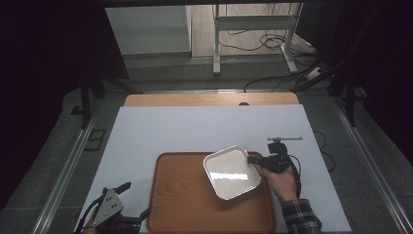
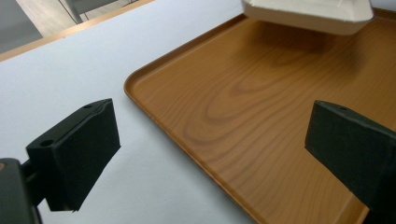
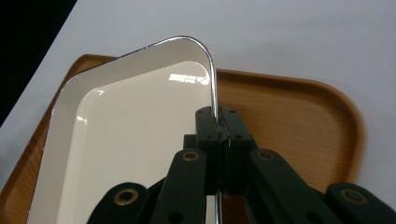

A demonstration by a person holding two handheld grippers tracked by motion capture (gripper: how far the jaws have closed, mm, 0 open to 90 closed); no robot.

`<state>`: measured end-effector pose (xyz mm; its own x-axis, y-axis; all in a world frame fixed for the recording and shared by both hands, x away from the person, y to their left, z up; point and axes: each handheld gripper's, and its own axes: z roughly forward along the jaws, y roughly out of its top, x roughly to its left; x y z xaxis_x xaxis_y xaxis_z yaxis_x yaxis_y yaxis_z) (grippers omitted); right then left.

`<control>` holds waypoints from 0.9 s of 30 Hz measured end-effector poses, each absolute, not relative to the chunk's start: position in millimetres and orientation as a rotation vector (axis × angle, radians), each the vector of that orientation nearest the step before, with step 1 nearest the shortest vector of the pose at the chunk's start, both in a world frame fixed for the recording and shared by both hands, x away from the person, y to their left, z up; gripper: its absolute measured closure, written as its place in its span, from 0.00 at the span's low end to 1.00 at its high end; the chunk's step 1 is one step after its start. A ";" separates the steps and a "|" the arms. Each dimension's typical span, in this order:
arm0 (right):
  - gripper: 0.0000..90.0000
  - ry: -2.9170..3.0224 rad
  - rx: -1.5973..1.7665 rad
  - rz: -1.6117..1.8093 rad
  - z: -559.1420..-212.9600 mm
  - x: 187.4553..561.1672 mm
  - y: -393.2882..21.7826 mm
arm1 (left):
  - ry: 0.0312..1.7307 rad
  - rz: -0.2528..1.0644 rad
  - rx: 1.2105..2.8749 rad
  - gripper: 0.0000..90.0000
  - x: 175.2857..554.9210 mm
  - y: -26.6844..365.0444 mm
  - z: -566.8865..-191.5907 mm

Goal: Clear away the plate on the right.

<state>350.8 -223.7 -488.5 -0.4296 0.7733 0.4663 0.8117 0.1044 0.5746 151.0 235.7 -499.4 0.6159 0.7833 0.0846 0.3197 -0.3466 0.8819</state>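
Observation:
A white rectangular dish [image 1: 231, 172] with a metal rim hangs tilted over the right part of a brown wooden tray [image 1: 180, 204]. My right gripper [image 1: 253, 159] is shut on the dish's right rim; in the right gripper view the jaws pinch the rim of the white dish [image 3: 126, 140] above the tray [image 3: 299, 116]. My left gripper [image 1: 134, 201] rests open at the tray's lower left corner, its jaws wide apart with nothing between them. In the left gripper view the gripper [image 2: 210, 154] faces the tray [image 2: 261, 102], with the dish's underside [image 2: 308, 14] at the top.
The tray lies on a white sheet [image 1: 195, 129] covering a wooden table [image 1: 209, 99]. Beyond the table are a dark floor, cables [image 1: 272, 41] and a metal desk frame [image 1: 216, 44]. A person's hand and plaid sleeve [image 1: 299, 217] hold the right gripper.

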 end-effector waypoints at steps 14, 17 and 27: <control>0.98 -2.340 -1.642 -1.171 -504.0 354.1 -182.3 | 0.872 0.641 1.930 0.03 150.8 235.5 -499.3; 0.98 -2.344 -1.641 -1.157 -507.8 354.5 -174.4 | 0.871 0.641 1.930 0.03 150.7 235.6 -499.3; 0.97 -2.380 -1.676 -1.115 -517.2 355.6 -165.4 | 0.867 0.642 1.931 0.03 150.4 235.6 -499.3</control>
<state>355.6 -165.4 -517.2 -0.4215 0.8123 0.4032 0.8296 0.1659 0.5331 150.4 235.6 -499.3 0.6201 0.7792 0.0905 0.3141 -0.3524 0.8816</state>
